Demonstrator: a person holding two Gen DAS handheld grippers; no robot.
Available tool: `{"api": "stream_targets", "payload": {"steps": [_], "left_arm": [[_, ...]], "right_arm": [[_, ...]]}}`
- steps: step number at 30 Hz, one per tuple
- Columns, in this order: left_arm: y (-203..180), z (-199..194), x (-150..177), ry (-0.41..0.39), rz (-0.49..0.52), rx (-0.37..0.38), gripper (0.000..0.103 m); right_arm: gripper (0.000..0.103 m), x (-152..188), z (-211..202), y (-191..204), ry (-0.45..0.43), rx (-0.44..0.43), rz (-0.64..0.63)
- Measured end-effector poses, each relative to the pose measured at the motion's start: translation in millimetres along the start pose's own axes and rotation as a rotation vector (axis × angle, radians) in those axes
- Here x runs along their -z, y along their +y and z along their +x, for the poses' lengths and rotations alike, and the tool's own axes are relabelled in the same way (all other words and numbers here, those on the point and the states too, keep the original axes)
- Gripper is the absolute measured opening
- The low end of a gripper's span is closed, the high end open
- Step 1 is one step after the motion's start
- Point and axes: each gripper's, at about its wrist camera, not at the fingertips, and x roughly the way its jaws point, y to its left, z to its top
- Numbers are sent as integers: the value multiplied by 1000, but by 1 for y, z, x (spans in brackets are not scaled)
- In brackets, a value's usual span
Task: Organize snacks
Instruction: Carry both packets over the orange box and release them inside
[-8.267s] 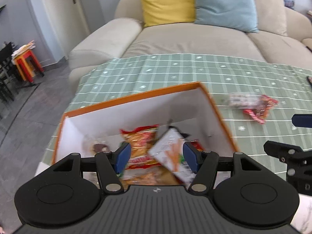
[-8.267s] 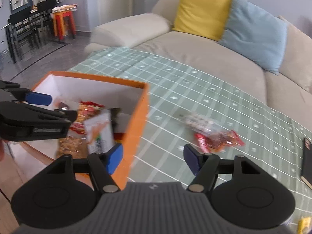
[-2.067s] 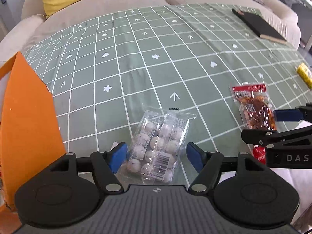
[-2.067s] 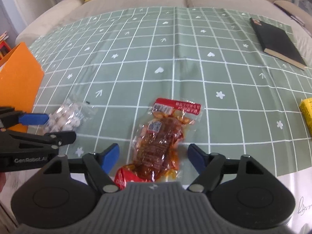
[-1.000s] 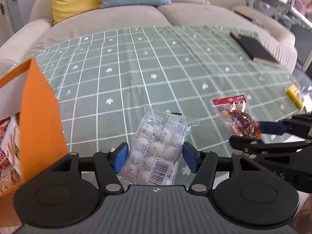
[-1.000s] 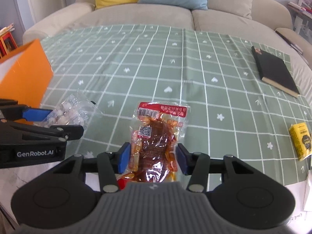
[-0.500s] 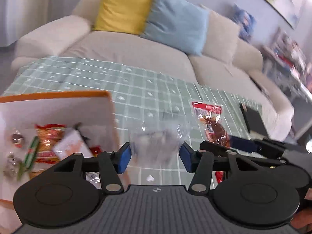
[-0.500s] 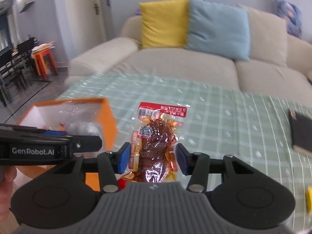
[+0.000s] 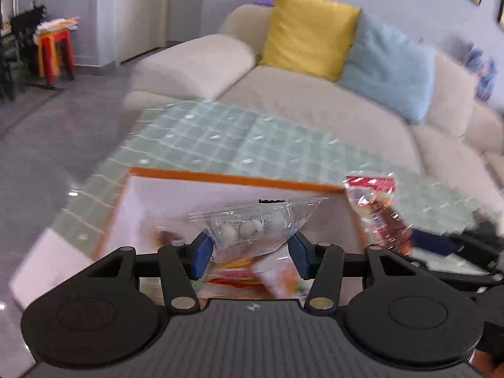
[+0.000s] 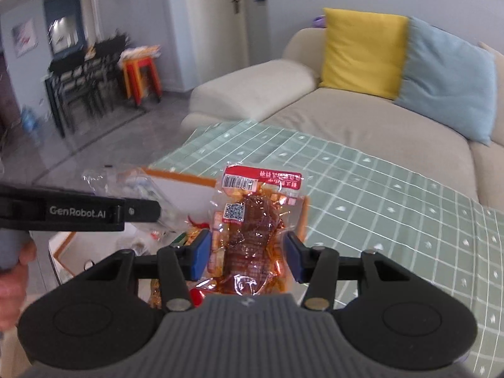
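My left gripper is shut on a clear packet of white round candies and holds it above the open orange box, which has a white inside and several snack packs at its bottom. My right gripper is shut on a red packet of brown dried meat, held over the box's right edge. In the left wrist view the meat packet shows at the right. In the right wrist view the left gripper's side and the candy packet show at the left.
The box stands at the left end of a table with a green grid-patterned cloth. A beige sofa with a yellow and a blue cushion is behind it. Dark chairs and an orange stool stand far left.
Both grippers have moved left with their packets, from beside the box to above it. Both views have swung left, and the box's inside now lies under the candy packet.
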Motion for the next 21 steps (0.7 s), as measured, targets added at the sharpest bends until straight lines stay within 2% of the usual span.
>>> {"api": "stream_targets", "payload": {"steps": [5, 13, 21], "left_arm": [[15, 21, 5, 71, 52, -85, 59], [27, 51, 23, 167, 90, -151, 59], [20, 55, 24, 173, 162, -179, 61]], "right_arm": [[48, 0, 36, 20, 75, 33, -112], [50, 5, 74, 37, 139, 72, -224], [55, 14, 89, 43, 171, 94, -272]]}}
